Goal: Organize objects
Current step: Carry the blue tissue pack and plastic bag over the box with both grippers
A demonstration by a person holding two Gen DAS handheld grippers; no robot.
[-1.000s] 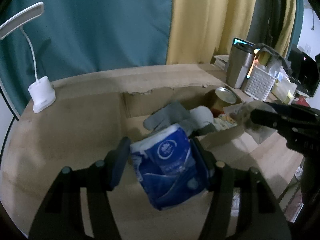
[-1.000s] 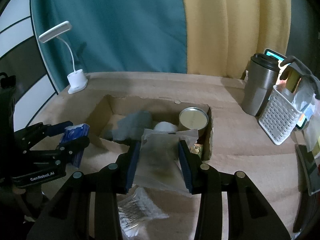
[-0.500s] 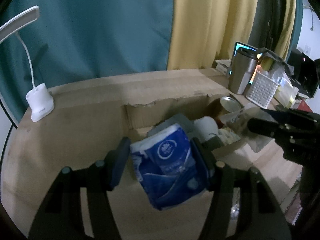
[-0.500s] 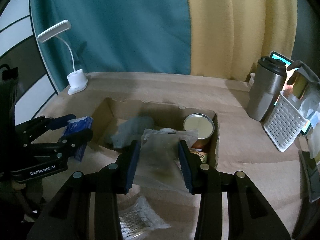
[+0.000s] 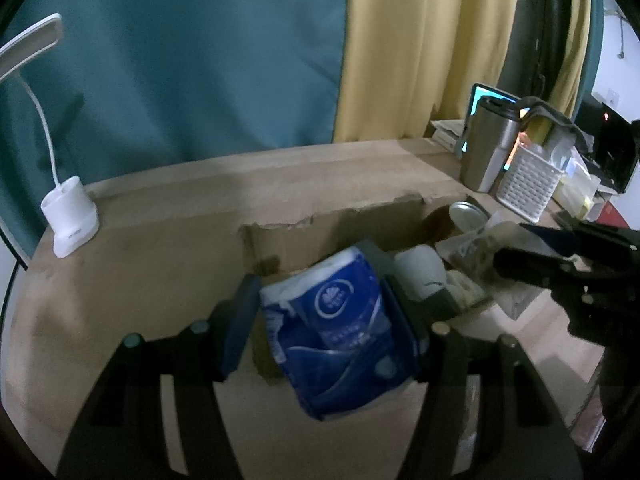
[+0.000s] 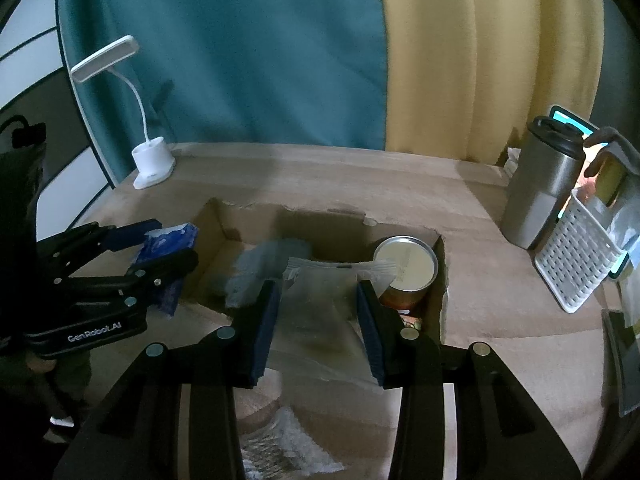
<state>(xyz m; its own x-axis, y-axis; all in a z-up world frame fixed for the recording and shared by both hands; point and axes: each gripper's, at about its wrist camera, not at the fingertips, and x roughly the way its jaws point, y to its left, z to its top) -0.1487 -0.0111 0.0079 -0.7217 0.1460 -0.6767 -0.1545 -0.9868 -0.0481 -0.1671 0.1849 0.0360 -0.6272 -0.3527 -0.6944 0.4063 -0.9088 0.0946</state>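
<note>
The left tongs point(image 5: 320, 312) are clamped on a blue tissue pack point(image 5: 340, 332), and the right tongs point(image 6: 316, 316) pinch a clear bag point(image 6: 320, 308); both loads hang at the near lip of the open box point(image 6: 440, 264), its well just ahead of the tips. To drop them well, I would carry each load on past the torn rim until it sits over a bare patch of floor, then lower before letting go, since the pack is soft and may roll and the limp bag could drape over the edge. Inside, just beyond the right tongs, a tin point(image 6: 406, 264) stands at the right wall and a grey cloth point(image 6: 260, 268) lies to the left, so the free room looks scant. Farther off, a lamp point(image 6: 152, 160) stands back left and a steel mug point(image 6: 544, 184) and white basket point(image 6: 576, 256) back right. The bag's contents are too murky to name, something pale in the box is half hidden, and the crinkled plastic under the right tongs is cut off.
</note>
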